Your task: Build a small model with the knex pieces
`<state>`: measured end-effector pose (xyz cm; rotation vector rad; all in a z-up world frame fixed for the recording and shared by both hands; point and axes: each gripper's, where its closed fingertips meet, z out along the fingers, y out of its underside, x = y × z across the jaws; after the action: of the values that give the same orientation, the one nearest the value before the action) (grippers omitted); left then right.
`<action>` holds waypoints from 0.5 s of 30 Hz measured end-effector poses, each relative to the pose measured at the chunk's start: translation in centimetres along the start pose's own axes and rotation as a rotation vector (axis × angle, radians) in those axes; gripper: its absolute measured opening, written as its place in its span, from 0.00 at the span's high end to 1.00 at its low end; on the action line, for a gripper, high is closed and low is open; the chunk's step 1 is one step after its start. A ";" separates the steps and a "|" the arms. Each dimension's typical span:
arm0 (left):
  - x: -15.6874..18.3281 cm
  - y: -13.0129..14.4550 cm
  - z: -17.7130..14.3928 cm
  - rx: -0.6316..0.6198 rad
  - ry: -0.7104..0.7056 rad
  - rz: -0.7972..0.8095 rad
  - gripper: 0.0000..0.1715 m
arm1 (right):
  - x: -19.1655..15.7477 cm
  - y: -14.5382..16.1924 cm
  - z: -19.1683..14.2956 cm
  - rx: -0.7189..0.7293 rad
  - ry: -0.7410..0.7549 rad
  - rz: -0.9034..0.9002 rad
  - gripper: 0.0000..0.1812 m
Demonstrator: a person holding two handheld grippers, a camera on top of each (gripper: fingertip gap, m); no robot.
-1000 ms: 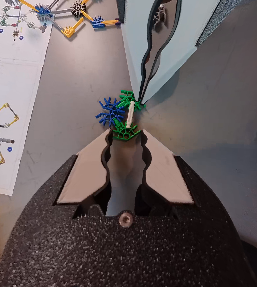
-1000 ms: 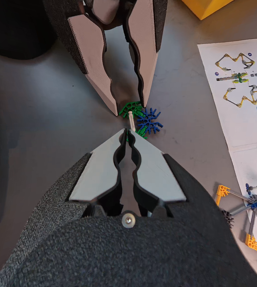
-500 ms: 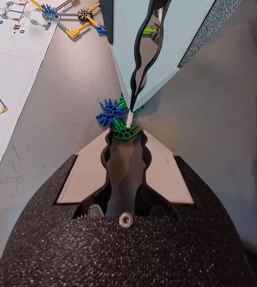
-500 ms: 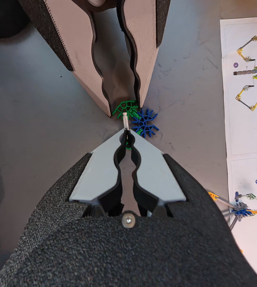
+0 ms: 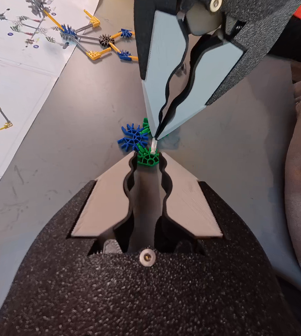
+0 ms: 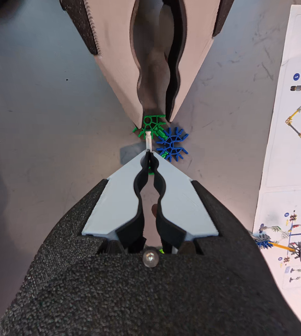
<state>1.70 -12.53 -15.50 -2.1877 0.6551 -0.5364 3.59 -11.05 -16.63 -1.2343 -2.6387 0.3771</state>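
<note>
The right gripper (image 6: 149, 151) pinched a short white rod (image 6: 148, 139), whose far end met a green fan-shaped connector (image 6: 150, 125). The left gripper (image 5: 147, 156) straddled that connector, jaws apart. A blue snowflake connector (image 6: 173, 143) lay just beside it.

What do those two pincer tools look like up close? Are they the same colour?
Not quite. Both have rough, speckled black bodies with a silver screw in the middle and two flat wedge fingers lined with wavy black pads. The left gripper has beige-grey fingers; the right gripper has pale blue ones. No cables or sleeves show.
</note>
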 end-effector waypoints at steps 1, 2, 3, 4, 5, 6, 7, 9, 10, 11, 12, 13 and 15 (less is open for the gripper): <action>0.1 -0.4 -0.2 0.023 0.006 0.000 0.89 | 0.0 0.0 0.0 0.000 -0.002 -0.001 1.00; 0.1 -0.7 -0.2 0.036 0.005 0.000 0.91 | 0.0 0.0 0.0 -0.001 -0.002 -0.003 1.00; 0.1 -0.8 0.0 0.034 0.001 0.008 0.92 | 0.0 0.0 0.0 0.001 -0.005 -0.002 1.00; 0.1 -0.7 0.3 0.016 -0.004 0.025 0.95 | 0.0 0.0 0.0 0.006 -0.009 0.002 1.00; 0.2 -0.3 0.7 -0.010 -0.012 0.046 0.96 | 0.0 0.0 0.0 0.011 -0.011 0.006 1.00; 0.4 -0.2 0.9 -0.020 -0.010 0.064 0.99 | 0.0 0.0 0.0 0.017 -0.011 0.008 1.00; 0.6 -0.2 1.0 -0.025 -0.004 0.073 1.00 | 0.0 0.0 0.0 0.022 -0.008 0.009 1.00; 0.6 -0.2 1.2 -0.040 -0.016 0.091 1.00 | 0.0 0.0 0.0 0.035 -0.002 0.012 1.00; 0.6 -0.2 1.2 -0.049 -0.021 0.094 1.00 | 0.0 0.0 0.0 0.040 0.001 0.011 1.00; 0.6 -0.1 1.2 -0.061 -0.025 0.091 1.00 | 0.0 0.0 0.0 0.046 0.004 0.011 1.00; 0.6 -0.1 1.3 -0.075 -0.030 0.088 1.00 | 0.0 0.0 0.0 0.050 0.005 0.012 1.00; 0.6 -0.1 1.3 -0.090 -0.039 0.092 1.00 | 0.0 0.0 0.0 0.055 0.004 0.012 1.00; 0.6 -0.1 1.3 -0.133 -0.070 0.110 1.00 | 0.0 0.0 0.0 0.061 0.003 0.014 1.00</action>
<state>2.93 -12.13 -16.16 -2.2671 0.7870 -0.3664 3.55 -11.06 -16.63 -1.2341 -2.5973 0.4542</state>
